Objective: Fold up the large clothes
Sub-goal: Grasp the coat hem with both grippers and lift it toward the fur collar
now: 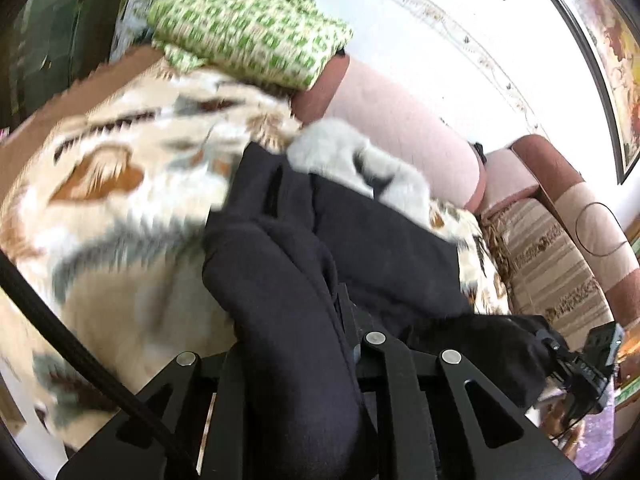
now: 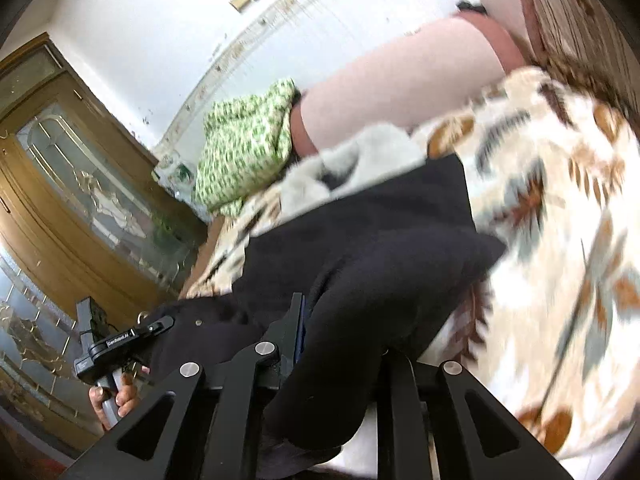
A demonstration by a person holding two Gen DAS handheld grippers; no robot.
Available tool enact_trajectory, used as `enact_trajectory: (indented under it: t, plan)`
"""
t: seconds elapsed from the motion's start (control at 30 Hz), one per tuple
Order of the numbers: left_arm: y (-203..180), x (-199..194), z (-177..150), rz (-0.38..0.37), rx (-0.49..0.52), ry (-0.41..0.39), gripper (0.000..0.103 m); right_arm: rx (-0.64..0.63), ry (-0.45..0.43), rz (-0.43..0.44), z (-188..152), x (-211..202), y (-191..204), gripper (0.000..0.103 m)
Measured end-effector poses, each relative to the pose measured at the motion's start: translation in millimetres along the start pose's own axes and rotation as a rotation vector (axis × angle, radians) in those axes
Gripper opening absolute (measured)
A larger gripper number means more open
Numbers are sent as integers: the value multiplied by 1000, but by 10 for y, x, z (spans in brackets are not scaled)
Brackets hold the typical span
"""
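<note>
In the left wrist view, the dark garment (image 1: 304, 248) is seen clamped between the closed jaws of the left gripper (image 1: 344, 320), its length running away from the camera toward the pink sofa back (image 1: 400, 120), over the patterned blanket (image 1: 112, 184). In the right wrist view, the same cloth (image 2: 360, 248) is pinched by the right gripper (image 2: 320, 320), its held edge stretched leftward to the other gripper (image 2: 132, 340).
</note>
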State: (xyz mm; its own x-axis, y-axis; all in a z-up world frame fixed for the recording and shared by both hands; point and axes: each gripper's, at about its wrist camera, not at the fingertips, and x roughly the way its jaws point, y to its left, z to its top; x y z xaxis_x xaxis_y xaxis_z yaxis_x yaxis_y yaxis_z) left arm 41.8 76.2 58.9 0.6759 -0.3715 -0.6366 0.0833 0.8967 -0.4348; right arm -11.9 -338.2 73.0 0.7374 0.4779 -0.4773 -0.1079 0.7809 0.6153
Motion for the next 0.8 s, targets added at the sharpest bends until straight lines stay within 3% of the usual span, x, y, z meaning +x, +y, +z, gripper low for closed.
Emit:
enact_trajectory:
  t: [0.3, 0.47, 0.67, 0.8]
  plan:
    - [-118, 572, 1060, 31, -40, -16, 13, -46, -65, -88, 906, 449, 66, 15]
    - [-25, 1256, 1622, 66, -106, 43, 13, 1, -54, -148, 1397, 973, -158, 15]
    - [186, 2119, 1935, 131, -176, 128, 14, 100, 12, -199, 1775, 1718, -638, 15]
    - [332, 2631, 2006, 158, -219, 191, 17, 163, 66, -230, 1844, 2201, -996, 15]
